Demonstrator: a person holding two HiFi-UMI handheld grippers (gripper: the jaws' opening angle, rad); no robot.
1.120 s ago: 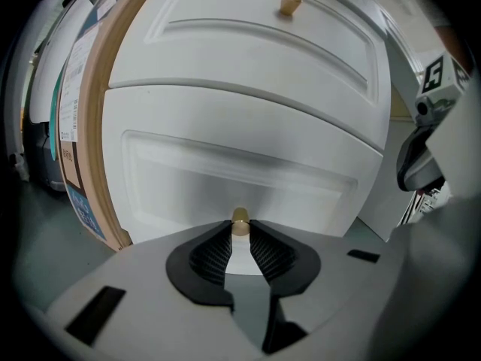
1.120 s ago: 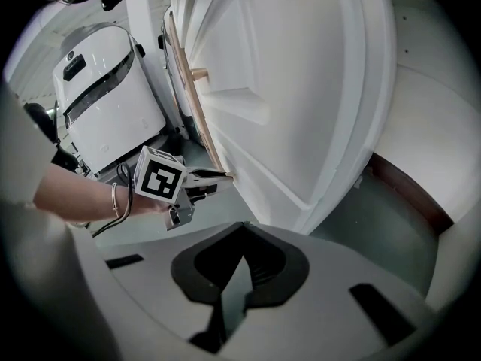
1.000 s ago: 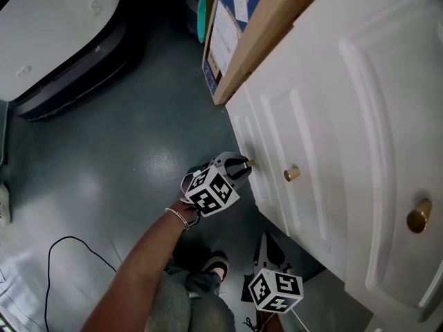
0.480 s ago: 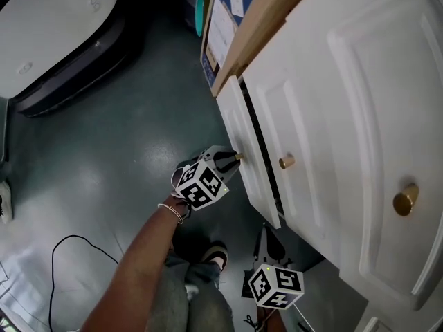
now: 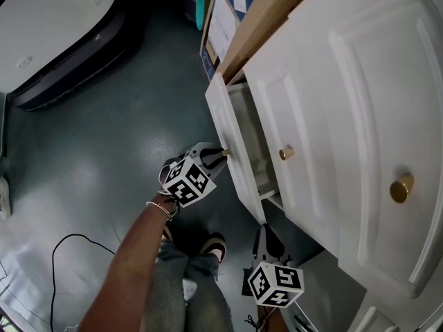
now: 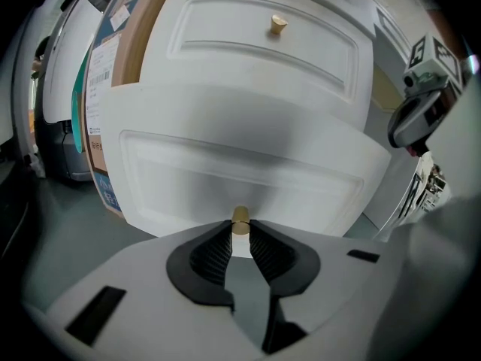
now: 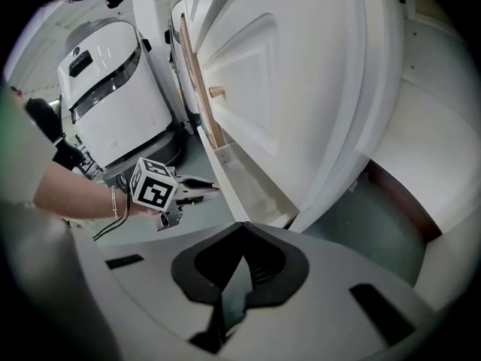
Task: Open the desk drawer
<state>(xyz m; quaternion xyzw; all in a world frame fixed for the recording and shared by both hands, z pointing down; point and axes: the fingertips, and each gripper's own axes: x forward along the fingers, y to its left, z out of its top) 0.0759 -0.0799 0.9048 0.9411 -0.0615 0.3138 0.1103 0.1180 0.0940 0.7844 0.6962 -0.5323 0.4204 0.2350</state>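
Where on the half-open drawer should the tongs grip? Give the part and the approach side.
Take the small brass knob at the middle of the drawer front, coming straight at the panel from the room side. It is the only thing standing proud of the panelled face. The left tongs are shut on it this way.

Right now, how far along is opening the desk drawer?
Done: the drawer is pulled partly out, with its inside showing. In hand: the left tool is clamped on its brass knob. Left: probably pulling it out further. The right tool hangs idle below, shut on nothing.
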